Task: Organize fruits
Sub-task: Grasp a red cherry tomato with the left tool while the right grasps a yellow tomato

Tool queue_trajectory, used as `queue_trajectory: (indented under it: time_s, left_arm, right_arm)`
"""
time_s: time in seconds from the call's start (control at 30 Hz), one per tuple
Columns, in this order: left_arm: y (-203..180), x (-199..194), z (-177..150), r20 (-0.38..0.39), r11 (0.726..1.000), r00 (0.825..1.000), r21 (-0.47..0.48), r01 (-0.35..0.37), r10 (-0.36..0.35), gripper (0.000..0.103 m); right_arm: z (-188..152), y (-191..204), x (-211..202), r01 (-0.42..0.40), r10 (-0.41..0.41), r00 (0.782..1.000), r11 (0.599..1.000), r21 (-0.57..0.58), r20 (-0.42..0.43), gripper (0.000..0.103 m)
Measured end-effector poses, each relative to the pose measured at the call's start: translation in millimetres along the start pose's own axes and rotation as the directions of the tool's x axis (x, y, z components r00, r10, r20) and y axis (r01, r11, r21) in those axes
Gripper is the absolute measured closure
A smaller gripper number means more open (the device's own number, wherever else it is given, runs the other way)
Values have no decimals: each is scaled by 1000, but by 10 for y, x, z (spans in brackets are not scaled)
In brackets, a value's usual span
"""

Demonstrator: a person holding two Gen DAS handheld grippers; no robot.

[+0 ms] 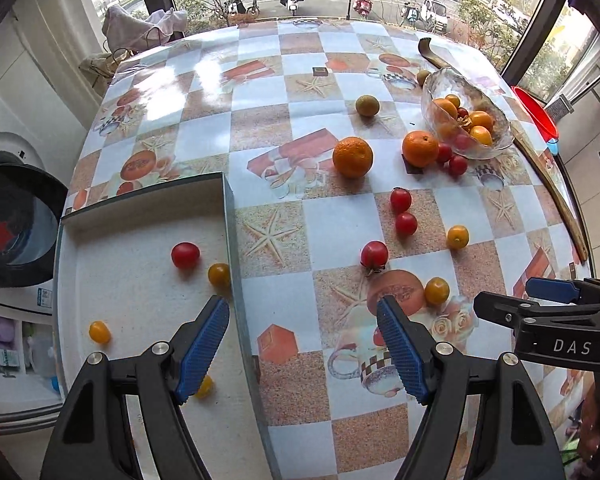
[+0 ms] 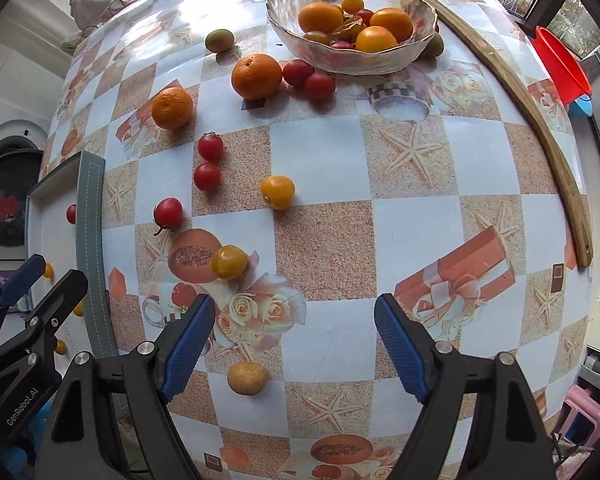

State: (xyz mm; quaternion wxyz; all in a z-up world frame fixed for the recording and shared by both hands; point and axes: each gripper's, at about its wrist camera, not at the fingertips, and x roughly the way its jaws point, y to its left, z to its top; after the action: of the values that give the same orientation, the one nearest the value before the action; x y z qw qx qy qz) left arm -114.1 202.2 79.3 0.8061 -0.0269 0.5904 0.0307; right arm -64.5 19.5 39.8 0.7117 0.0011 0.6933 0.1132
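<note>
Both my grippers are hanging released over the glossy checkered tablecloth (image 2: 400,216).

My left gripper (image 1: 303,344), ribbed blue pads spread wide, is straddling the right wall of the shallow speckled tray (image 1: 140,300) holding small round tomatoes. My right gripper (image 2: 294,344) is gaping above a dull yellow fruit (image 2: 247,378). Farther off, two dimpled oranges (image 2: 256,76) are sitting near the scalloped glass bowl (image 2: 380,62) of fruit.
</note>
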Motion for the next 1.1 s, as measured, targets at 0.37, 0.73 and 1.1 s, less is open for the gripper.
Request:
queue_trajectory:
  time_s: [0.37,0.73,1.1]
  left_arm:
    - [-179,423,183,-51,1000,999,2,12,-12,26]
    - [-298,703,181,-73,999,997,53,9,-5,26]
    - [-429,761,279,-50,996,998,78,33,-29,72]
  right_arm:
    - [325,-33,106,8,-8,1000,1000,2,25,19]
    - [572,86,330,-29,29,1000,999,-42,-7,52]
    - [576,199,379,-34,34,999,996,-83,3,81]
